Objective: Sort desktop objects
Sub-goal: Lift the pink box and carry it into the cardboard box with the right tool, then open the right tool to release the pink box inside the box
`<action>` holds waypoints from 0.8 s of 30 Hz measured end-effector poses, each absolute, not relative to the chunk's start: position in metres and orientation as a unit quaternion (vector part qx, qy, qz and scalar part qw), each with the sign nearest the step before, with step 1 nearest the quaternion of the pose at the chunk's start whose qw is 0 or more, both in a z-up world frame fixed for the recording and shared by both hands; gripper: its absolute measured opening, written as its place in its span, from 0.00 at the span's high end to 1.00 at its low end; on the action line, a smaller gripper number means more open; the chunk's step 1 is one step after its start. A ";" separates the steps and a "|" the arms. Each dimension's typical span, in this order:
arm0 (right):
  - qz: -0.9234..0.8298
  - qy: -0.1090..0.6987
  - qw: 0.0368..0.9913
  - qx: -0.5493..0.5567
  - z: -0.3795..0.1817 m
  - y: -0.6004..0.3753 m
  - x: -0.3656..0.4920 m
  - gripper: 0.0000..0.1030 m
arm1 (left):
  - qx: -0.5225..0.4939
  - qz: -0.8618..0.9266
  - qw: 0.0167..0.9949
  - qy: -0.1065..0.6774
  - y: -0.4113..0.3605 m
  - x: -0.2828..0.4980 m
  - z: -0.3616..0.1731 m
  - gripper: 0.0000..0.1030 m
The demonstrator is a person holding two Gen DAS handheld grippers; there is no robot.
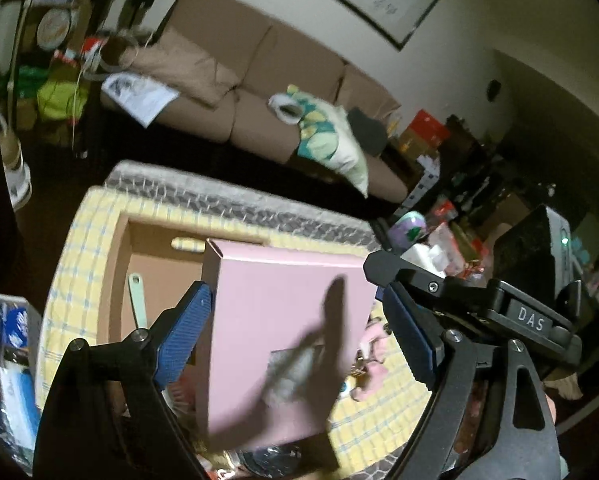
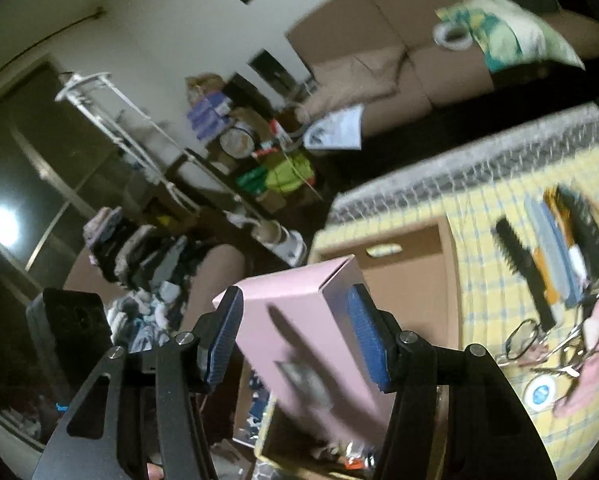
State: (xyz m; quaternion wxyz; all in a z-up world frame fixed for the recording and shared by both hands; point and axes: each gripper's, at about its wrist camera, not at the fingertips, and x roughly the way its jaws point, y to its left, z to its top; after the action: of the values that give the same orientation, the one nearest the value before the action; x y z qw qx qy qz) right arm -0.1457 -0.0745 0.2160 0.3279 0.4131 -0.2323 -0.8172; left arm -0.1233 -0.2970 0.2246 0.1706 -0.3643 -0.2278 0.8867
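Pink box (image 1: 283, 332) rides above a table spread with a yellow checked cloth (image 1: 79, 240), carried between two handheld grippers. In the right wrist view, the right gripper (image 2: 299, 340) pinches the box (image 2: 299, 320) across its narrow sides, both blue pads flat against the card. In the left wrist view, the left gripper (image 1: 295, 328) brackets the wider face: its left pad (image 1: 187, 332) lies against the box's edge, while the right pad (image 1: 411, 340) sits just off the far edge, though motion blur keeps contact there from being certain. Below the box lies an open brown cardboard tray (image 1: 155, 264) holding a mint-green utensil (image 1: 137, 300). On the cloth to the right of the tray in the right wrist view rest a black comb (image 2: 523, 272), eyeglasses (image 2: 525, 338) and scissors (image 2: 567, 356). A tan sofa (image 1: 283, 80) with a floral cushion (image 1: 331, 136) stands beyond the table.
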 end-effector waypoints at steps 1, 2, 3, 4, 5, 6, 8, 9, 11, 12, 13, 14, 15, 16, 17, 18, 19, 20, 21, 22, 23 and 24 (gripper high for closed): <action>-0.814 -0.235 0.321 0.422 0.201 -0.074 -0.155 0.44 | -0.372 0.883 0.171 -0.231 -0.297 -0.132 0.212 0.17; -0.812 -0.236 0.317 0.430 0.191 -0.074 -0.162 0.44 | -0.380 0.879 0.169 -0.231 -0.297 -0.140 0.201 0.17; -0.809 -0.236 0.309 0.440 0.177 -0.074 -0.171 0.44 | -0.388 0.877 0.168 -0.230 -0.295 -0.148 0.190 0.17; -0.807 -0.237 0.305 0.446 0.167 -0.074 -0.177 0.44 | -0.395 0.874 0.166 -0.229 -0.293 -0.155 0.178 0.17; -0.805 -0.242 0.298 0.453 0.153 -0.073 -0.187 0.45 | -0.403 0.870 0.165 -0.232 -0.292 -0.164 0.166 0.18; -0.804 -0.245 0.290 0.457 0.144 -0.072 -0.194 0.45 | -0.414 0.863 0.162 -0.238 -0.291 -0.176 0.154 0.18; -0.803 -0.246 0.273 0.469 0.123 -0.071 -0.214 0.45 | -0.429 0.858 0.155 -0.237 -0.287 -0.193 0.135 0.18; -0.805 -0.243 0.268 0.470 0.118 -0.071 -0.219 0.45 | -0.435 0.856 0.152 -0.234 -0.285 -0.201 0.126 0.19; -0.811 -0.230 0.259 0.473 0.105 -0.071 -0.234 0.51 | -0.448 0.848 0.150 -0.239 -0.282 -0.216 0.110 0.21; -0.810 -0.229 0.257 0.475 0.102 -0.072 -0.239 0.51 | -0.452 0.847 0.149 -0.238 -0.280 -0.221 0.105 0.21; -0.811 -0.230 0.255 0.474 0.099 -0.070 -0.243 0.51 | -0.455 0.846 0.148 -0.235 -0.278 -0.226 0.101 0.21; -0.815 -0.230 0.256 0.466 0.100 -0.067 -0.246 0.51 | -0.457 0.846 0.147 -0.232 -0.277 -0.229 0.099 0.21; -0.819 -0.227 0.257 0.460 0.103 -0.068 -0.247 0.51 | -0.457 0.847 0.144 -0.229 -0.277 -0.231 0.097 0.21; -0.823 -0.222 0.259 0.454 0.106 -0.066 -0.247 0.51 | -0.457 0.848 0.143 -0.229 -0.277 -0.231 0.097 0.21; -0.828 -0.211 0.261 0.450 0.110 -0.066 -0.246 0.49 | -0.456 0.848 0.142 -0.229 -0.278 -0.230 0.098 0.21; -0.830 -0.201 0.263 0.449 0.113 -0.067 -0.244 0.48 | -0.456 0.850 0.138 -0.225 -0.278 -0.228 0.099 0.20; -0.832 -0.191 0.263 0.449 0.116 -0.067 -0.242 0.44 | -0.458 0.852 0.134 -0.218 -0.277 -0.226 0.101 0.20; -0.836 -0.182 0.260 0.448 0.119 -0.065 -0.239 0.42 | -0.461 0.852 0.130 -0.211 -0.276 -0.224 0.103 0.20; -0.837 -0.177 0.258 0.449 0.120 -0.063 -0.235 0.42 | -0.464 0.853 0.125 -0.202 -0.275 -0.219 0.106 0.19; -0.837 -0.174 0.257 0.451 0.122 -0.060 -0.231 0.42 | -0.467 0.854 0.121 -0.196 -0.273 -0.214 0.109 0.19; -0.838 -0.172 0.255 0.451 0.123 -0.060 -0.229 0.42 | -0.469 0.854 0.118 -0.190 -0.272 -0.208 0.113 0.19; -0.841 -0.166 0.253 0.449 0.127 -0.058 -0.224 0.42 | -0.471 0.856 0.114 -0.182 -0.271 -0.202 0.116 0.19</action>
State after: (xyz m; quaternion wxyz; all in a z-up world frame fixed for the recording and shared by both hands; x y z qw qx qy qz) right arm -0.2238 -0.0582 0.1269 0.2527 0.4488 -0.1663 -0.8409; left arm -0.2025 -0.2710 0.1163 0.1140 -0.4711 -0.1816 0.8556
